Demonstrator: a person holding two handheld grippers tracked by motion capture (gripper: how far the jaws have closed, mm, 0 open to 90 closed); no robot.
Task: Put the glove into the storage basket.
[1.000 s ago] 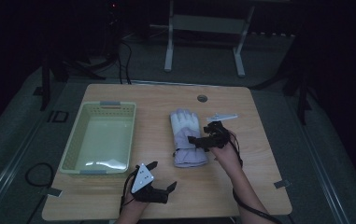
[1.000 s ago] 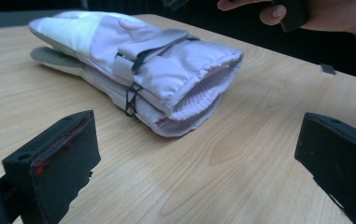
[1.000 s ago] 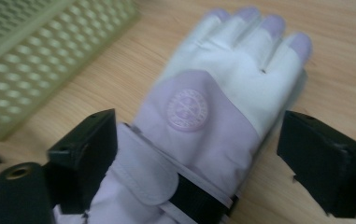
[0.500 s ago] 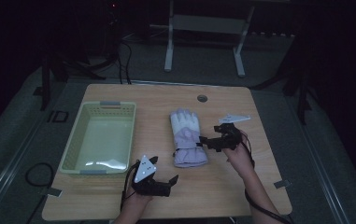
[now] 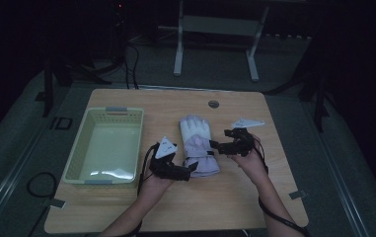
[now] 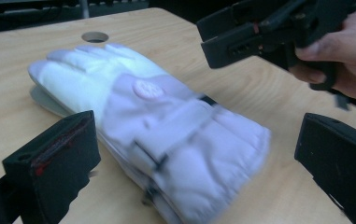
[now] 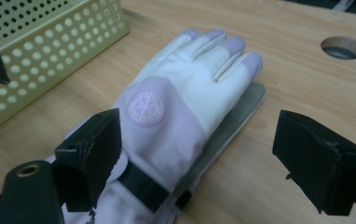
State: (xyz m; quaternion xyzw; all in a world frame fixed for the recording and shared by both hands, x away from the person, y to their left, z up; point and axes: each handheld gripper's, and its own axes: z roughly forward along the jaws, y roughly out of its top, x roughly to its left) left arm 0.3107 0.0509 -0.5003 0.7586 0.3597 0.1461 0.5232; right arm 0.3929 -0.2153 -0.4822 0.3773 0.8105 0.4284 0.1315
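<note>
Wooden table (image 5: pixel 235 197) bears a white glove (image 5: pixel 198 144) between the left hand-held gripper (image 5: pixel 189 171) and right hand-held gripper (image 5: pixel 215 145), both released.

Wooden table (image 5: pixel 175 207) with rounded corners and 1 round cable hole (image 5: pixel 213 104) near its far edge. Lying directly on it: a pale green perforated basket (image 5: pixel 75 160) at the left, a white and lilac glove (image 5: pixel 198 143) at the centre, stacked on a second glove (image 7: pixel 241 109) whose edge protrudes beneath.
</note>
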